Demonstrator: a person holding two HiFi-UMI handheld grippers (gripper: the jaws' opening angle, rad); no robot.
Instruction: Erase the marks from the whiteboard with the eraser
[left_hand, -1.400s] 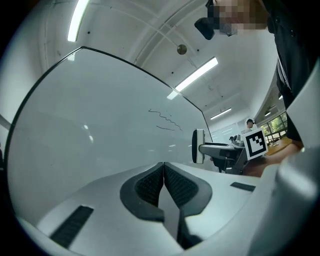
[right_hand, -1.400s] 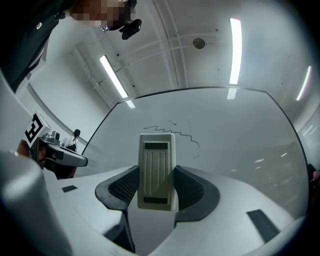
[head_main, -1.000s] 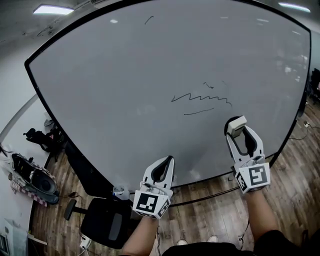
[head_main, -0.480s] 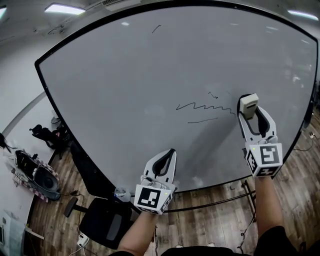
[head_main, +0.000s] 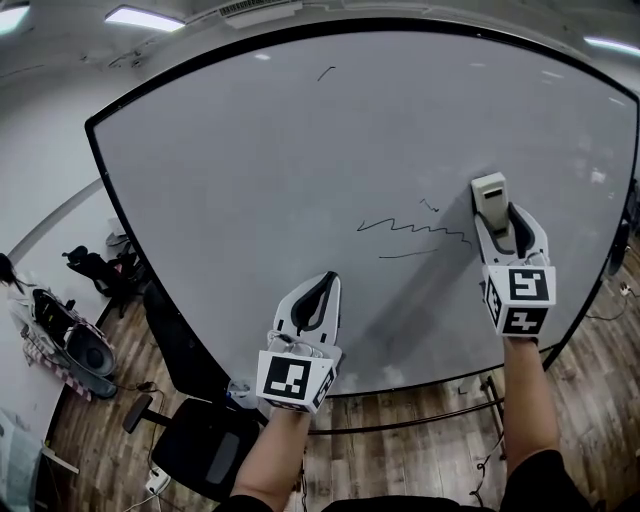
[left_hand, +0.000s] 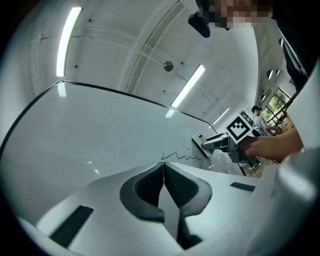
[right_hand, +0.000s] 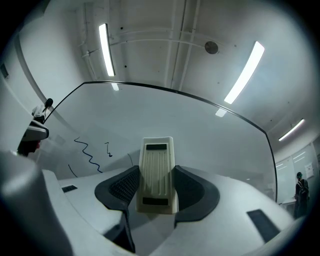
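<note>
Raised since a second ago, the right claw (head_main: 497, 222) has been carried up the whiteboard (head_main: 250, 170) from below the marks to a height level with them. It is clamped on the eraser (head_main: 489, 193), which projects beyond its tips towards the board; whether the pad is touching the surface cannot be told. The zigzag line (head_main: 412, 229) ends just left of those tips, with a small squiggle (head_main: 428, 205) left and slightly above and a short stroke (head_main: 408, 254) left and below. A lone tick (head_main: 326, 73) lies far up and to the left.

Streaks would probably be left if the eraser were met by the board on one edge only. Held near one end, it could be twisted or pushed out of the grip by a hard press. The distant tick could easily be missed.

The right forearm is stretched forward and up, the claw pointed at the board. The left claw (head_main: 322, 285) is shut on nothing and held lower, well apart from the marks.
</note>
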